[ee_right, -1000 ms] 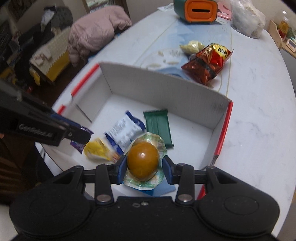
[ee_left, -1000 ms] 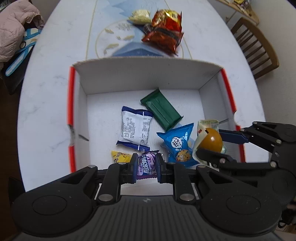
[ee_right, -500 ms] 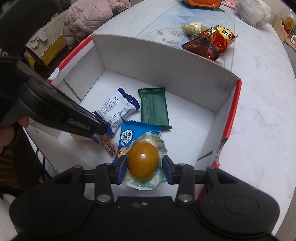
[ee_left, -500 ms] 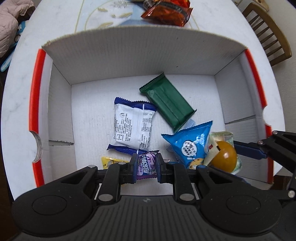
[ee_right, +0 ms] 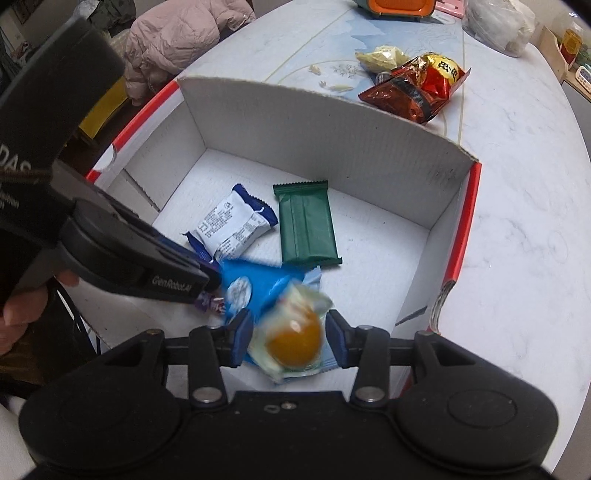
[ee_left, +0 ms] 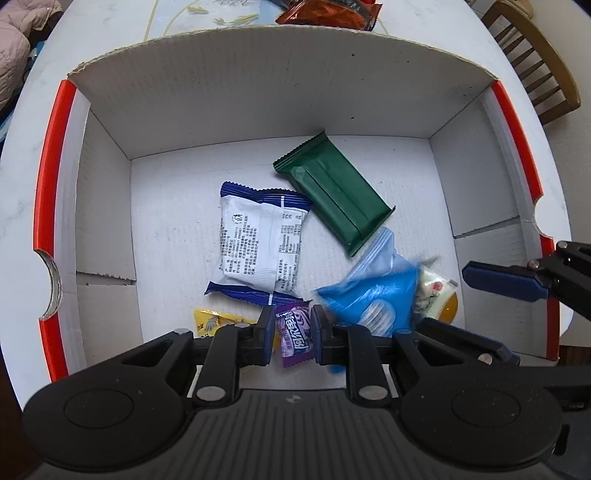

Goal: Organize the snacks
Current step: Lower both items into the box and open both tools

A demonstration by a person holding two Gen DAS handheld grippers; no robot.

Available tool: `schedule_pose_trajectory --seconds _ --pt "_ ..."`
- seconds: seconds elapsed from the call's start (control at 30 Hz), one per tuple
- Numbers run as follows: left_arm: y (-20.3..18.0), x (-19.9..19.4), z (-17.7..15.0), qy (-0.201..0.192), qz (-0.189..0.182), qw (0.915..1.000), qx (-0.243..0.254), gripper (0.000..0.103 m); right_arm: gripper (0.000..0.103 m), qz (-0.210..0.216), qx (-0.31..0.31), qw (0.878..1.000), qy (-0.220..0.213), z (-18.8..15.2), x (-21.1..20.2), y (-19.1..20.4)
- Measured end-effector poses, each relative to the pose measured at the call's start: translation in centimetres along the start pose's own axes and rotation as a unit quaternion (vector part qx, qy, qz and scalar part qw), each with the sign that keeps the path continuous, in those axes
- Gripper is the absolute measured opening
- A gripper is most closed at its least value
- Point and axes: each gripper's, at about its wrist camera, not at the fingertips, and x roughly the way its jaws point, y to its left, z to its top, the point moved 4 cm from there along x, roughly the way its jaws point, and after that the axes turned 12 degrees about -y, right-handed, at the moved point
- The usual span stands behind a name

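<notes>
A white cardboard box (ee_left: 258, 96) with red rims holds a green bar (ee_left: 334, 192), a white and blue packet (ee_left: 260, 242), a blue cookie packet (ee_left: 373, 295) and a yellow sweet (ee_left: 214, 325). My left gripper (ee_left: 294, 332) is shut on a purple candy (ee_left: 293, 334) low inside the box. My right gripper (ee_right: 290, 341) is open; the egg pack (ee_right: 293, 341), blurred, drops between its fingers onto the blue packet (ee_right: 255, 282). The egg pack also shows in the left wrist view (ee_left: 437, 299).
A red chip bag (ee_right: 417, 88) and a pale yellow snack (ee_right: 382, 59) lie on the marble table (ee_right: 517, 177) beyond the box. A green and orange container (ee_right: 391, 5) stands at the far edge. A wooden chair (ee_left: 539, 62) is to the right.
Both grippers moved down into the box. My right gripper has opened and let go of the egg pack, which falls onto the blue packet. The left still holds the purple candy.
</notes>
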Motion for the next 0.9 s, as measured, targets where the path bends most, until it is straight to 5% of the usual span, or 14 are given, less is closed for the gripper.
schedule_pose_trajectory --seconds 0.57,0.67,0.8,0.9 --pt "0.3 -4.7 0.4 -0.054 -0.034 0.9979 -0.010 0.029 0.050 0.010 0.018 0.999 -0.050 1.5 -3.7 0.4" --pt "0.6 -6.2 0.4 -0.072 -0.037 0.9966 -0.014 0.030 0.059 0.009 0.018 0.998 -0.066 2.1 -4.7 0.6" --pt "1.1 -8.2 0.7 -0.101 -0.036 0.9940 -0.021 0.047 0.064 0.010 0.016 0.996 -0.088 2.9 -6.1 0.9" --pt "1.5 -9.8 1.0 -0.121 -0.037 0.9917 -0.025 0.050 0.068 0.008 0.011 0.995 -0.101 3.5 -6.9 1.0"
